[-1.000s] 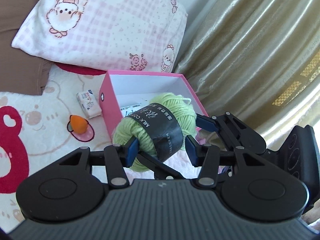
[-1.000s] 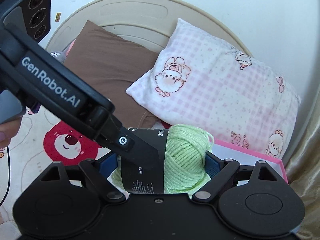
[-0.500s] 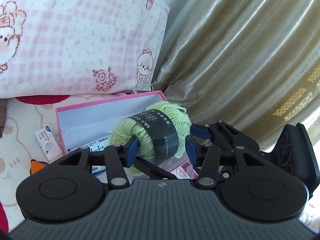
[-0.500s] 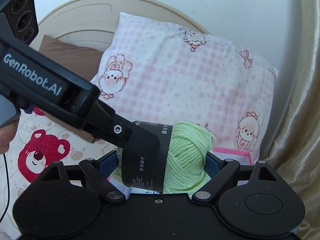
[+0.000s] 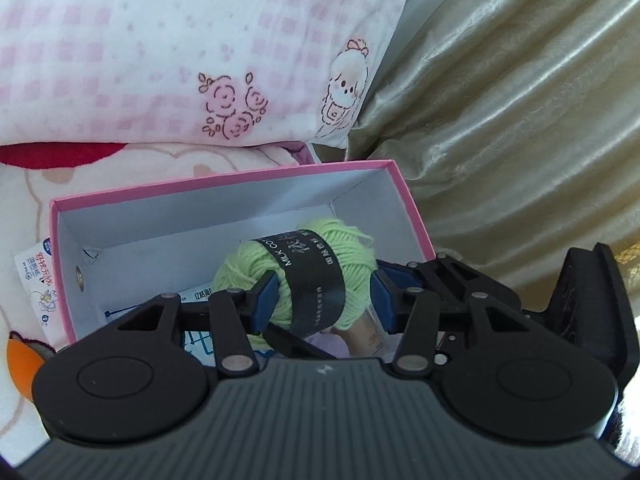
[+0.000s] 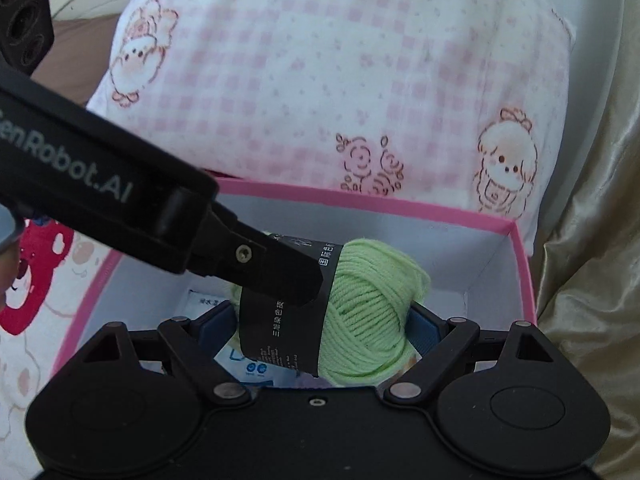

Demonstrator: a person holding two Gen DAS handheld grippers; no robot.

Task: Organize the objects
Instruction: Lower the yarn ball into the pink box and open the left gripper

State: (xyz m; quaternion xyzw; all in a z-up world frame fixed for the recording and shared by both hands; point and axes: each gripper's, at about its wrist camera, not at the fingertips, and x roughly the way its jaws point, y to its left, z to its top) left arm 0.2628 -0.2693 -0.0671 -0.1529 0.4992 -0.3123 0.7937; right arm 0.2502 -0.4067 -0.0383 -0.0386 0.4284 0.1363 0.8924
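Far left, on the blanket (image 5: 24,200): a white packet (image 5: 38,280) tucked against the box's left outer wall, with an orange thing (image 5: 18,364) nearer, cut off by the frame edge. Centre: pink box (image 5: 224,186), open-topped, white inside, holding printed packets (image 6: 248,364) and a pale bottle (image 5: 370,334) on its floor. Above the box interior: green yarn (image 5: 312,280) with a black label band (lettering partly legible, "MILK CO"), not resting on the floor of the box. Left gripper (image 5: 324,300): blue pads set narrowly, the left pad against the yarn's band end, the right pad touching its other side. Right gripper (image 6: 320,332): jaws wide, clamped on the yarn's two ends. Far side: pink-checked pillow (image 5: 168,48) against the box's far edge. Right: gold curtain (image 5: 520,120), beside the box's right wall.
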